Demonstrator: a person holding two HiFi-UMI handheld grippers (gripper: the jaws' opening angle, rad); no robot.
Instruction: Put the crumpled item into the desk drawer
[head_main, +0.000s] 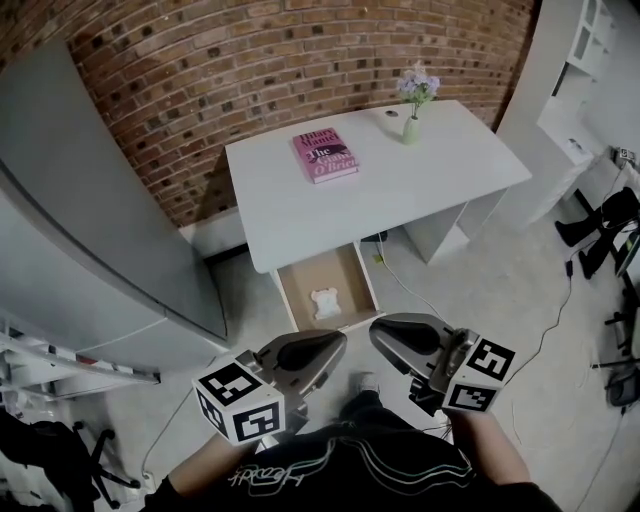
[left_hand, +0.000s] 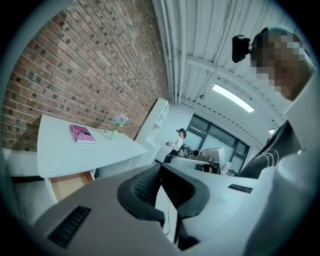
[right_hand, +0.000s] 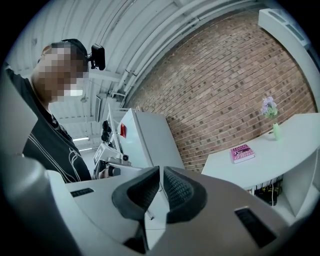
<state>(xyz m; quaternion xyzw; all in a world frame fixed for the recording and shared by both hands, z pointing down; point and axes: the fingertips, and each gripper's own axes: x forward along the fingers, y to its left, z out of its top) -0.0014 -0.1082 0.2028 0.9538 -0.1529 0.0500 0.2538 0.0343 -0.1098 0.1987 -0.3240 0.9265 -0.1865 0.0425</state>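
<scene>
Drawer (head_main: 312, 274): pulled out from under the front edge of the white worktop (head_main: 400, 195), toward its left corner, and standing open. Bare brown bottom showing.

Crumpled item (head_main: 326, 301): small, white, wadded. It lies on the drawer bottom near the drawer's front end, roughly centred between the side walls. Nothing is touching it.

Left tool (left_hand: 160, 167): jaws closed, dark ribbed pads meeting at the tips, nothing between them. In the head view it is held low, close in front of the person's torso and well back from the drawer. Its marker cube (head_main: 240, 402) sits nearest the camera.

Right tool (right_hand: 161, 170): jaws likewise drawn together at the tips and empty. It is held beside the left tool at about the same height, with its marker cube (head_main: 480, 375) to the right. The two tools point toward each other and their tips are near but apart.

On the worktop: a pink book (head_main: 325, 155) lies flat near the back edge, left of centre. A small pale green vase (head_main: 411, 129) with purple flowers (head_main: 418, 84) stands upright at the back right corner.

Surroundings: a brick wall (head_main: 250, 70) runs behind the worktop, and a cable (head_main: 405, 285) trails over the floor to the right of the drawer.
</scene>
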